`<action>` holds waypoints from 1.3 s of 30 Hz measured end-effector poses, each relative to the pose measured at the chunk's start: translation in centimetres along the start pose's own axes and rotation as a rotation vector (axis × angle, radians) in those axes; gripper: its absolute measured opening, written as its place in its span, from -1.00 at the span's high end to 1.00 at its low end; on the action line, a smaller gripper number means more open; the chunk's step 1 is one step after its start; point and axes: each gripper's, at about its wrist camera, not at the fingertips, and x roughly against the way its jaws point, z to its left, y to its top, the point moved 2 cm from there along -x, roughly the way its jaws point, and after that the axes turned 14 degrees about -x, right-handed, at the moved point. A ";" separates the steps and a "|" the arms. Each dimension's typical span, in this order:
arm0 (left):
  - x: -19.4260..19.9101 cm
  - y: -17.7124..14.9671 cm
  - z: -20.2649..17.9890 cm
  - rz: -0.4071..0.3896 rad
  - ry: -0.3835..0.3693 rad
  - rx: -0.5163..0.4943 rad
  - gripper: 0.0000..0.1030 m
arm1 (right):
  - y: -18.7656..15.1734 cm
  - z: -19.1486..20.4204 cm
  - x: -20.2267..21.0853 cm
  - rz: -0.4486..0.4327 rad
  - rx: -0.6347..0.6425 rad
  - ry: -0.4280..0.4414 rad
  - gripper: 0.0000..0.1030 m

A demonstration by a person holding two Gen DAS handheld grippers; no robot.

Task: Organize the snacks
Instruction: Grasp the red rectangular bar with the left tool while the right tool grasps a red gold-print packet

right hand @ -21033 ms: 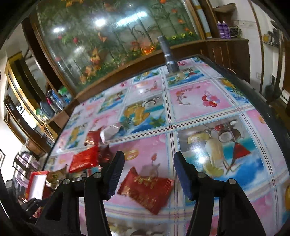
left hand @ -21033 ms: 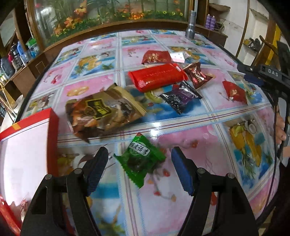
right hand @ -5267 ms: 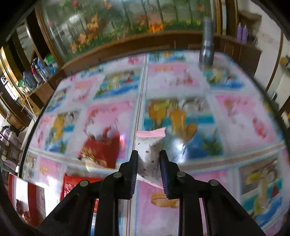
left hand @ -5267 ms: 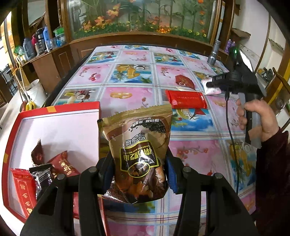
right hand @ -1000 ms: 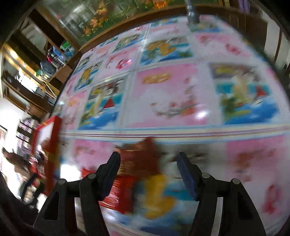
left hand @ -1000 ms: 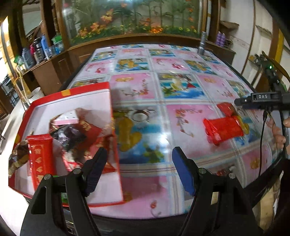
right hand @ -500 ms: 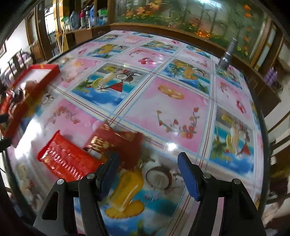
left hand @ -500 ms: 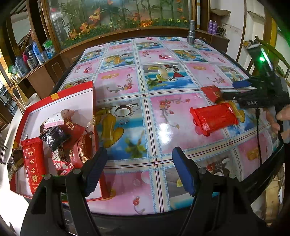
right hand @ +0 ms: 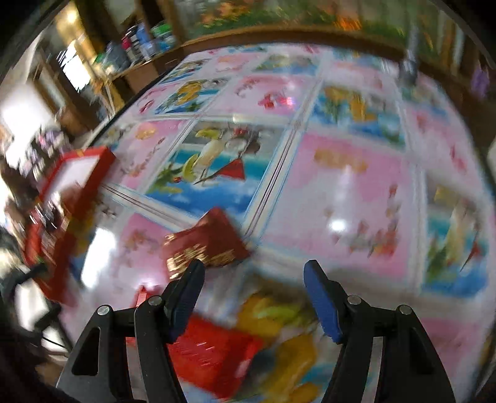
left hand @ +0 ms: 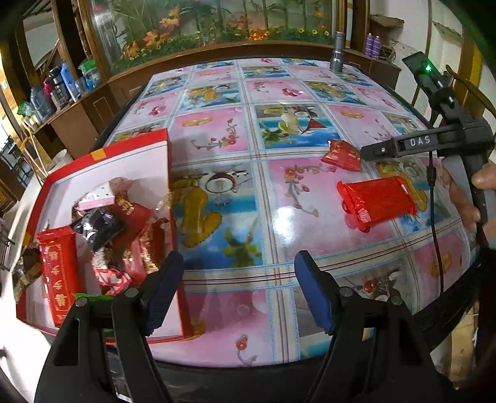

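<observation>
A red-rimmed box (left hand: 133, 145) sits at the table's left and holds several snack packets (left hand: 124, 223). Two packets lie loose on the table at the right: a small dark red one (left hand: 341, 153) and a larger bright red one (left hand: 376, 200). My left gripper (left hand: 238, 290) is open and empty above the near table edge, beside the box. My right gripper (right hand: 252, 297) is open and empty, just behind the dark red packet (right hand: 206, 245), with the bright red packet (right hand: 214, 350) under its left finger. The right wrist view is blurred. The right gripper also shows in the left wrist view (left hand: 372, 148).
The table has a glossy pink and blue picture cover (left hand: 217, 130). A metal flashlight (left hand: 337, 52) stands at the far edge. A wooden cabinet with a flower display (left hand: 217, 28) runs behind. Bottles (left hand: 62, 83) stand on a shelf at left. The box also shows left in the right wrist view (right hand: 74, 173).
My right gripper has swung toward the dark red packet, which is now close ahead of its fingers. My left gripper has shifted slightly, still open.
</observation>
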 end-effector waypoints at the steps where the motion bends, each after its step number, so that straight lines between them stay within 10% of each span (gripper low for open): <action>1: 0.0 0.0 -0.2 -0.003 -0.007 -0.006 -0.43 | -0.2 0.0 -0.1 0.024 -0.040 0.032 -0.33; 5: 0.1 -0.3 -0.7 -0.017 -0.026 -0.031 -0.43 | -0.4 -0.3 -0.3 0.080 -0.287 0.168 -0.34; 12: 0.7 -1.6 1.2 -0.041 -0.039 0.027 -0.43 | 0.9 2.3 -1.9 0.067 -0.402 0.137 -0.36; 16: 1.1 -2.2 2.2 -0.053 -0.042 0.049 -0.43 | 1.3 4.6 -2.7 0.030 -0.321 0.045 -0.27; 20: 1.2 -2.4 2.4 -0.058 -0.044 0.045 -0.43 | 0.9 6.1 -2.9 -0.039 -0.146 -0.130 0.25; 24: 1.2 -1.6 1.4 -0.060 -0.040 0.001 -0.43 | 0.2 4.5 -2.3 -0.068 -0.036 -0.228 0.18; 29: 1.5 1.1 -2.3 -0.112 -0.051 -0.163 -0.43 | 0.2 -3.2 0.3 -0.084 -0.089 -0.288 0.11; 33: 0.9 4.1 -5.1 -0.192 -0.027 -0.334 -0.43 | -0.6 -8.5 2.1 -0.068 -0.123 -0.313 -0.44; 39: -1.8 7.4 -9.4 -0.221 -0.140 -0.594 -0.43 | -3.1 -11.4 4.2 -0.137 -0.095 -0.284 -0.50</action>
